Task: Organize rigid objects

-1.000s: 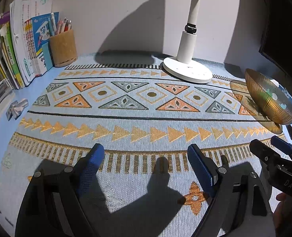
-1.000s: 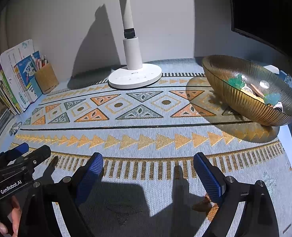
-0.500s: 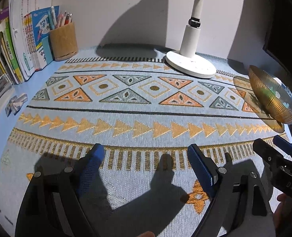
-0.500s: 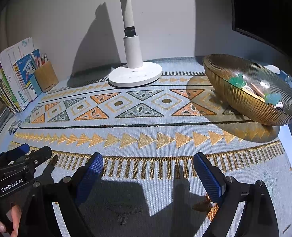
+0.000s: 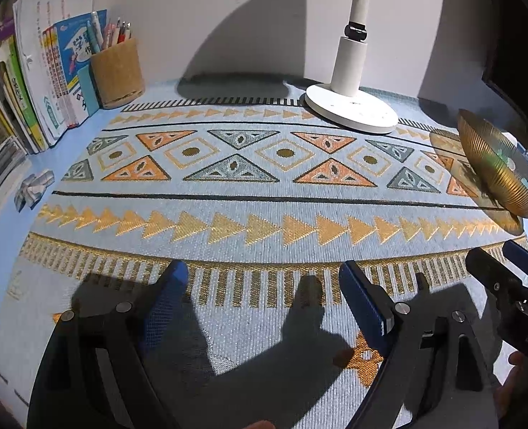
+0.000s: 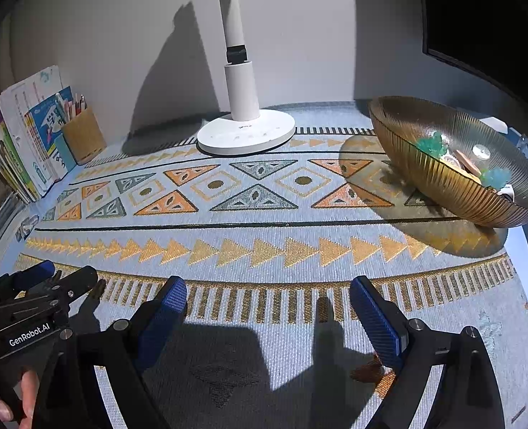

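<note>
Both tongs idle over the mat, nothing picked up yet.

Left tongs (image 5: 260, 286) and right tongs (image 6: 267, 293) both released, jaws wide, nothing between them, side by side above the near edge of the mat (image 6: 264, 225). Small items lie in the gold bowl (image 6: 453, 186), ahead and to the right of the right tongs. Judged step: start of sorting; next move likely calls for a reach into the bowl.

Place: a home study desk against a plain wall.
Far left: upright books (image 5: 42, 82) beside a pen holder (image 5: 117, 71) full of pens.
Far centre: white desk lamp (image 6: 244, 121).
Surface: patterned woven mat (image 6: 264, 243).
Right: ribbed golden bowl (image 6: 442, 186), dark monitor (image 6: 485, 18) above.
</note>
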`<state>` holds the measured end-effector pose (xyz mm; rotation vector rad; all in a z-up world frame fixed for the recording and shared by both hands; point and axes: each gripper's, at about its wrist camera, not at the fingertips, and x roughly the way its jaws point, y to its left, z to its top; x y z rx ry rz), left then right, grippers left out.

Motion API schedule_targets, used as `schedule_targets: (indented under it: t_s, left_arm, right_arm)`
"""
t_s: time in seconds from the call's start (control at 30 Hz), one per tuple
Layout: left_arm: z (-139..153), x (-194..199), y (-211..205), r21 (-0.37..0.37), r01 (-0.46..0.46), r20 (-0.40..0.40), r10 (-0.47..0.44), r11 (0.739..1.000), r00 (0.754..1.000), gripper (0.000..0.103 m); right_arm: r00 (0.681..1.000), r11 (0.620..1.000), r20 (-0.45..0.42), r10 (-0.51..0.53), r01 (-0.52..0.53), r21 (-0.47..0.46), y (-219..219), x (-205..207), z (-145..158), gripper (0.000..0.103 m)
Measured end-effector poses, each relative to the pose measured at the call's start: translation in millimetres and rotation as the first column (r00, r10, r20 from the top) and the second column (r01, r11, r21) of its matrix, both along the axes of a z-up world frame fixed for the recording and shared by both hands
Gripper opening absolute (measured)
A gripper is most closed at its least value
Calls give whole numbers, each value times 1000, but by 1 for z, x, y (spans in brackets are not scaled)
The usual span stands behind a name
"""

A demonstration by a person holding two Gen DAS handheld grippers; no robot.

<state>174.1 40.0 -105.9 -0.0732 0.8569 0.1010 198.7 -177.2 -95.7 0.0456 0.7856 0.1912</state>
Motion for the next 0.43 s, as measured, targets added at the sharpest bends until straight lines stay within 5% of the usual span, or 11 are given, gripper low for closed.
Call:
schedule_targets:
  t_s: [0.43]
  left_arm:
    - [5,-5,-6,49,1,50,-4,999,999,85]
  right_arm:
    - [1000,1000,-1,-1,1,0,1,0,0,92]
